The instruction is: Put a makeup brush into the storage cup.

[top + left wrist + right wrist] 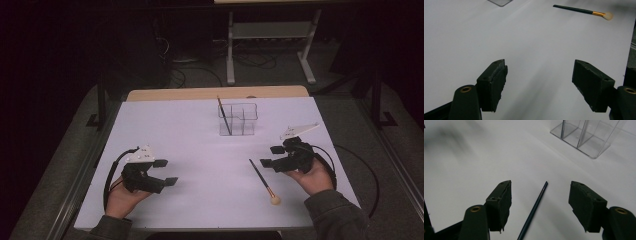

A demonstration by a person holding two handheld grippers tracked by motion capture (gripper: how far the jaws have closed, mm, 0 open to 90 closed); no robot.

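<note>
**Lining up on the loose brush**

Nearest to you, your left hand-held gripper (166,172) rests low over the white worktop (200,165) at its near left, jaws apart with nothing between them. In the left gripper view there is bare white sheet between its pads, and the brush sits well off toward the far right of that picture. This hand looks to be waiting.

Your right hand-held gripper (271,156) is the working one. Its jaws stand apart and hold nothing. In the right gripper view the dark handle of the makeup brush (534,211) runs up between the two pads (500,205), lying flat on the sheet and touching neither. From the high view the brush (262,177) lies on a slant just beside that gripper, on its left, with the pale bristle head toward you and the thin handle tip pointing away.

So you appear to be at the approach for the pick-up: aligned, not yet gripping. The next move calls for lowering the pads until they straddle the handle close to the sheet, then closing squarely across it. The handle is thin and round, so it may roll or slip if you pinch off-centre.

Farther back, near the middle of the worktop, stands the clear divided organiser (238,119), with another brush (224,116) already leaning upright in its left compartment. That is the likely destination; you would need to tip the held brush upright before dropping it in.
</note>
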